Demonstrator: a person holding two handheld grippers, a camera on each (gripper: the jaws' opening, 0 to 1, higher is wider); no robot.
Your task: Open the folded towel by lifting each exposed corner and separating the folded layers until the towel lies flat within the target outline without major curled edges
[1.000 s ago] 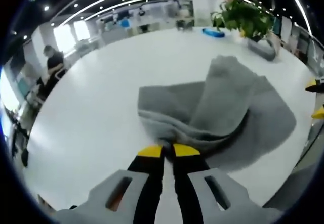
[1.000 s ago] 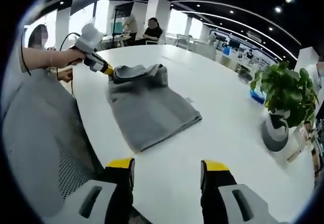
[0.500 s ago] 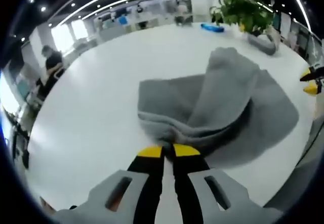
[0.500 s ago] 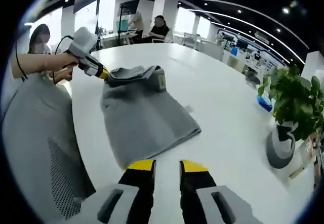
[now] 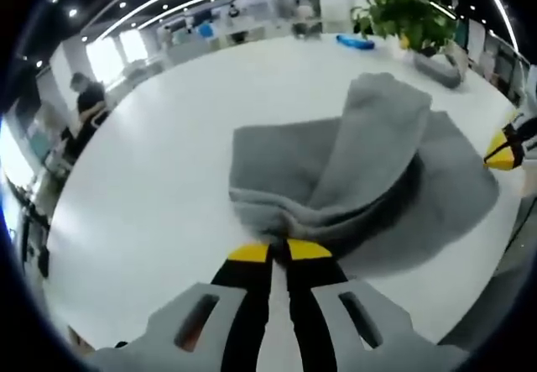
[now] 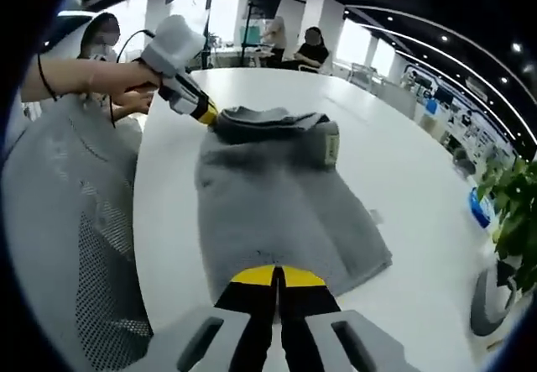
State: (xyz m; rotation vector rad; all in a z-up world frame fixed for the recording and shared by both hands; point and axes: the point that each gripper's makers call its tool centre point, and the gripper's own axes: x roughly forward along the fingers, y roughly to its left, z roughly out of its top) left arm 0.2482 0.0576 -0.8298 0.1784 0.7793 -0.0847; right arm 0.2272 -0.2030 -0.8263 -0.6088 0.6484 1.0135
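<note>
We see the soft grey folded towel (image 5: 361,187) lying on the white round counter (image 5: 151,179). Our left gripper (image 5: 278,251) is clamped on its near bunched corner, and our right gripper (image 6: 277,276) is closed on the opposite edge, jaws together.

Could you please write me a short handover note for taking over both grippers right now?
Left gripper: shut on a near corner of the grey towel, with a folded flap draped over the layer beneath.
Right gripper: jaws closed at the towel's opposite edge; a grip on the cloth looks likely but is not certain.
The towel lies on the white table, partly folded.
Done: both ends reached.
Left: separate the layers, spread flat, smooth the edges. No target outline is discernible.
</note>
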